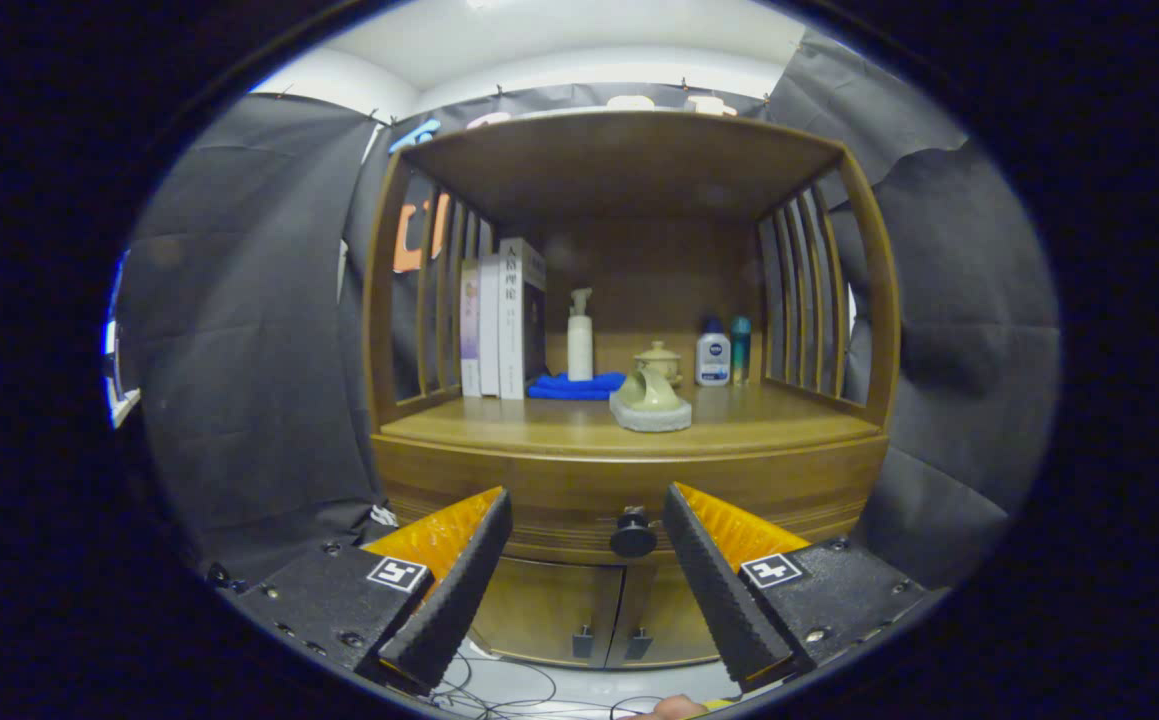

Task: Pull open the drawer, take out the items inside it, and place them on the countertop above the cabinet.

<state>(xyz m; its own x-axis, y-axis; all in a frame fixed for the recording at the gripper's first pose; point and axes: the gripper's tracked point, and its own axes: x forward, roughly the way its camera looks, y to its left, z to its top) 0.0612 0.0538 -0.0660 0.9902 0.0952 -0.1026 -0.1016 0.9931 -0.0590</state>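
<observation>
Gripper (587, 505) fingers spread, gripping nothing — drawer (629, 495) shut flush, its knob (633, 535) dead ahead, centred between fingertips, just beyond them; countertop (559, 430) above.

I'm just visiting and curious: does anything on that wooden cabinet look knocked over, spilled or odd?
Nothing stands out. The books, pump bottle and small bottles stand upright, the blue cloth lies folded, and the drawer is shut. The open gripper frames its knob.
</observation>
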